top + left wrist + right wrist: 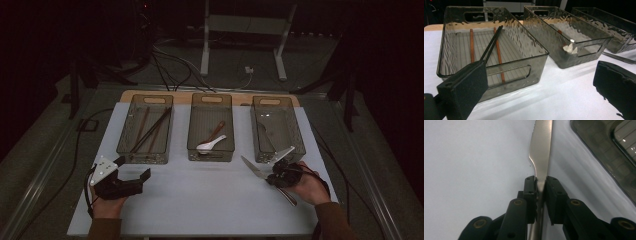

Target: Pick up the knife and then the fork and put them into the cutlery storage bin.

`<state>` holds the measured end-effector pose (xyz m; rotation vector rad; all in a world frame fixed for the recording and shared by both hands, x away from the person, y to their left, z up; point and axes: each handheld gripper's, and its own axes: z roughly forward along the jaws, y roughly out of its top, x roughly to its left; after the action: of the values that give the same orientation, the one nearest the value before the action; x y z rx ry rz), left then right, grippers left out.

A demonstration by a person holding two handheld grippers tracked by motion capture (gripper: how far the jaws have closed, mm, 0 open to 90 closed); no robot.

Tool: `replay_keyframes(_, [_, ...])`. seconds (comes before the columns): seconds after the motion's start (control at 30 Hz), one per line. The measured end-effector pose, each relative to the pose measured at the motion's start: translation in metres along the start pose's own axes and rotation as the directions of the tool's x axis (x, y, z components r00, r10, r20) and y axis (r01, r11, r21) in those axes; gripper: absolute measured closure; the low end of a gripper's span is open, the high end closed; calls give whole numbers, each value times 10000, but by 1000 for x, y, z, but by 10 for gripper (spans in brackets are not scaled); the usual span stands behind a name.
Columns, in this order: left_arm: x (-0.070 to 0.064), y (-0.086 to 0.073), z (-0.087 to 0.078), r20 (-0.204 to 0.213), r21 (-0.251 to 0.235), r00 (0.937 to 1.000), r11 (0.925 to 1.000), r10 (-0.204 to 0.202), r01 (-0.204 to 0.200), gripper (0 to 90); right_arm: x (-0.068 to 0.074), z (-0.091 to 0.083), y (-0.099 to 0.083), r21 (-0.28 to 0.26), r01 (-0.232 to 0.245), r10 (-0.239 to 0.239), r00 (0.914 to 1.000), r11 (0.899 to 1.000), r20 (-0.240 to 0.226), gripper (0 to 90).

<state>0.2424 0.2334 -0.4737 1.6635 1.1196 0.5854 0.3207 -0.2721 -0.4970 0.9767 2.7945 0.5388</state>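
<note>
Right gripper [540, 195] is clamped on a table knife [541, 152] near where blade meets handle, the blade running forward over the white table cover [200, 200], just in front of the right-hand bin [277, 129]. Gripping near the middle likely keeps the knife balanced for a lift into that bin, which appears to hold other metal cutlery. Left gripper [134, 172] rests released, jaws wide apart and holding nothing, before the left bin [491, 47] containing chopsticks [491, 46]. The middle bin [211, 127] holds spoons [211, 144], which suggests sorting by type.
</note>
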Motion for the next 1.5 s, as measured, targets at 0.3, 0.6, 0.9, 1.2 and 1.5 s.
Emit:
replay_keyframes(0.3, [0, 0, 0, 0, -15, 10000, 10000, -12, 12, 6, 1, 0, 0, 86, 135, -136, 9999, 9999, 63, 771])
replay_keyframes(0.6, [-1, 0, 0, 7, 3, 10000, 10000, 30, -30, 6, 7, 2, 2, 318, 251, -265, 9988, 9992, 422, 796])
replay_keyframes(0.9, [-1, -1, 2, 12, 33, 10000, 10000, 17, -18, 6, 6, 0, -5, -307, 36, -24, 9993, 9995, 377, 801])
replay_keyframes(1.2, [0, -1, 2, 0, 30, 10000, 10000, -19, 19, 6, 9, -2, -8, -1041, 4, 55, 9984, 9946, 566, 800])
replay_keyframes(1.5, [0, -1, 2, 9, 45, 10000, 10000, -7, 7, 6, 14, -7, -8, -1669, 174, -13, 9954, 9858, 962, 800])
